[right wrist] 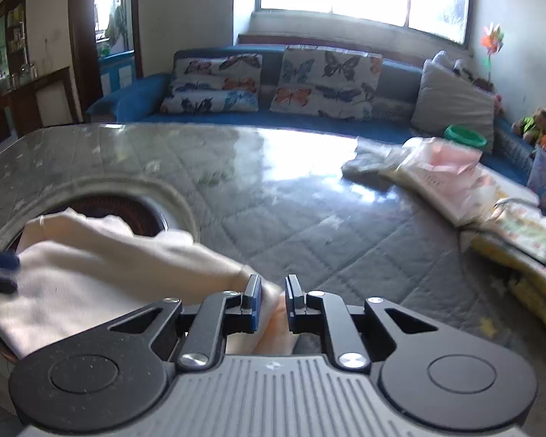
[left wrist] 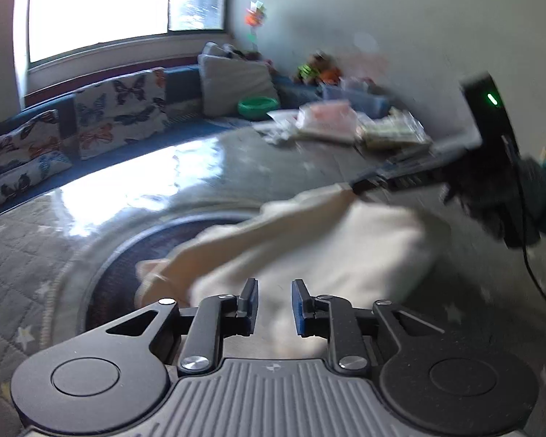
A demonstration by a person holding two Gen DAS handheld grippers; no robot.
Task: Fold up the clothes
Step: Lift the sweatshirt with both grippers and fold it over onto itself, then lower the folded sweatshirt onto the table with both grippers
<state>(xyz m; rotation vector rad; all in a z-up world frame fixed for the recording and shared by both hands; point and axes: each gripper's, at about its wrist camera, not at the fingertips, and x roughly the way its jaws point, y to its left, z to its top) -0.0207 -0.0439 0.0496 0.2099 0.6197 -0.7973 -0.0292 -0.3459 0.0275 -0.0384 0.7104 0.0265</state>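
Honestly nothing readable is showing up in either view, no words, brand names or numbers anywhere. The closest thing to a sign is a small round emblem (left wrist: 272, 367) sitting on the ribbed grey body of the left gripper (left wrist: 274, 307), and the same mark (right wrist: 272, 365) is sitting on the right gripper (right wrist: 274, 304), but no letters are coming through in it. The packets (right wrist: 451, 182) piled on the table are looking too blurry to read any print.
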